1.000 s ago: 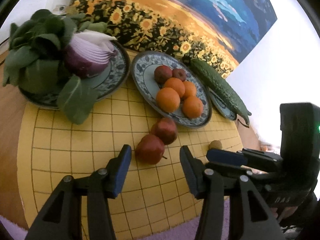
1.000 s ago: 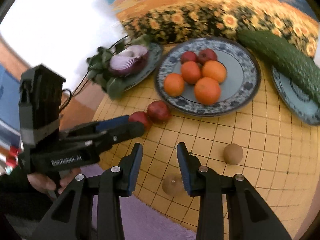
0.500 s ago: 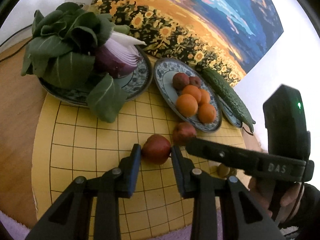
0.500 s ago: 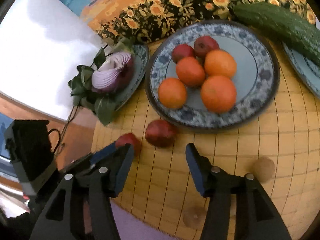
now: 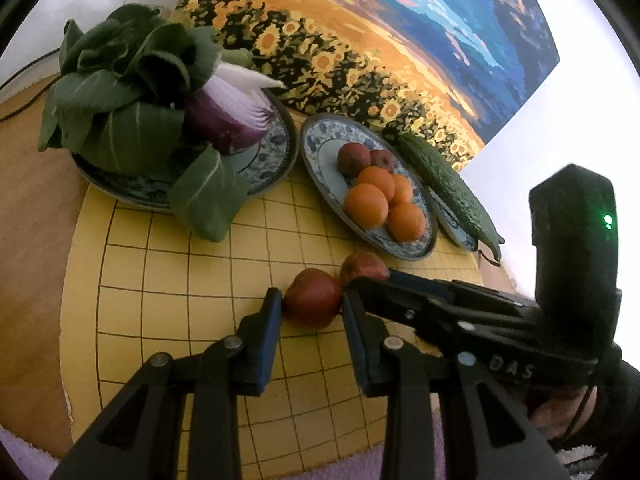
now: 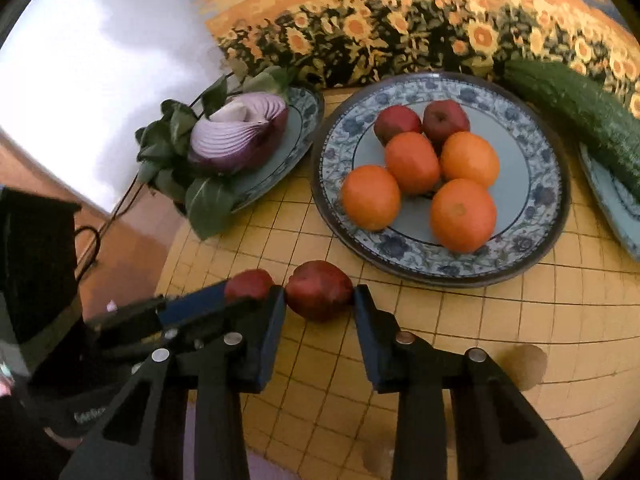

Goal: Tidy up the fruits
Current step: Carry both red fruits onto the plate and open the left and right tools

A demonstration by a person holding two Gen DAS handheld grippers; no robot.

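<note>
Left tool (image 5: 311, 306) pinches one red apple (image 5: 313, 297) on the yellow grid mat (image 5: 168, 264); right tool (image 6: 319, 300), jaws closing, clasps a second apple (image 6: 319, 289) beside it. Beyond: one patterned plate (image 6: 536, 216) bearing four oranges (image 6: 412, 162) and two apples, one cucumber (image 6: 576, 112), one halved onion (image 6: 240, 136).
</note>
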